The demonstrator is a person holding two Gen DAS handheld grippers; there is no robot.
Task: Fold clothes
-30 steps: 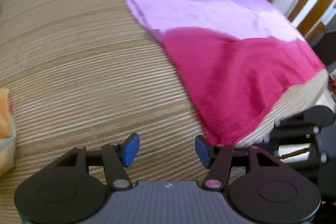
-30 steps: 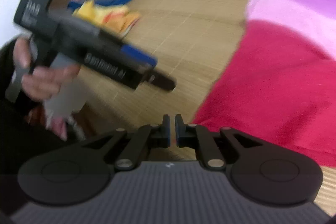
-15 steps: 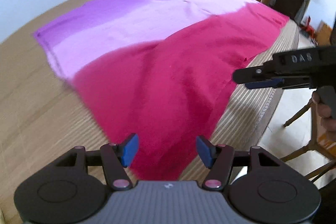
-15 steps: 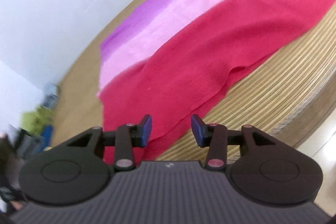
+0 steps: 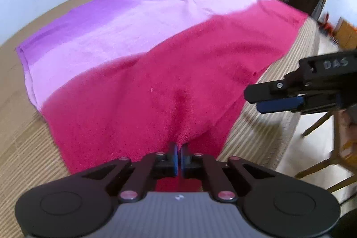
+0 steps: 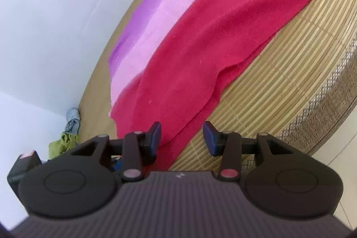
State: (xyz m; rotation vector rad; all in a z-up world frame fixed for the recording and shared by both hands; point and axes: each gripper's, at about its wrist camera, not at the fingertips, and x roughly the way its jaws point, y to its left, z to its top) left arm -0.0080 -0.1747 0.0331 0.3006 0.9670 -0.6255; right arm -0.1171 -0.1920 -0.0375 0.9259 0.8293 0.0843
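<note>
Cloth (image 5: 156, 73) spread flat over the bamboo-slat worktop (image 5: 263, 139), same place as half a second ago; magenta band nearest the front edge, pale pink band behind it, purple band at the far edge by the wall. New since then: a raised ridge in the magenta hem at the front edge, gathered up into the left gripper (image 5: 179, 157). Left jaws, wide apart half a second ago, now clamped together on that hem, blue pads almost touching, with a pinch of cloth between them. Creases fanning from the pinch toward the cloth's middle.

Right gripper (image 6: 181, 137) seen from the left wrist view further along the front edge, toward the right-hand corner of the worktop, level with the slats. Right jaws released, standing about half open, nothing between the pads; nearly closed a second ago. In the right wrist view, left pad over the magenta hem, right pad over bare slats, cloth edge running between them; contact with the cloth not determinable. A small lifted fold in the hem just ahead of the right jaws.

Loose clothes (image 6: 67, 137), green and grey-blue, heaped at the far left corner of the worktop against the white wall (image 6: 44, 15).
</note>
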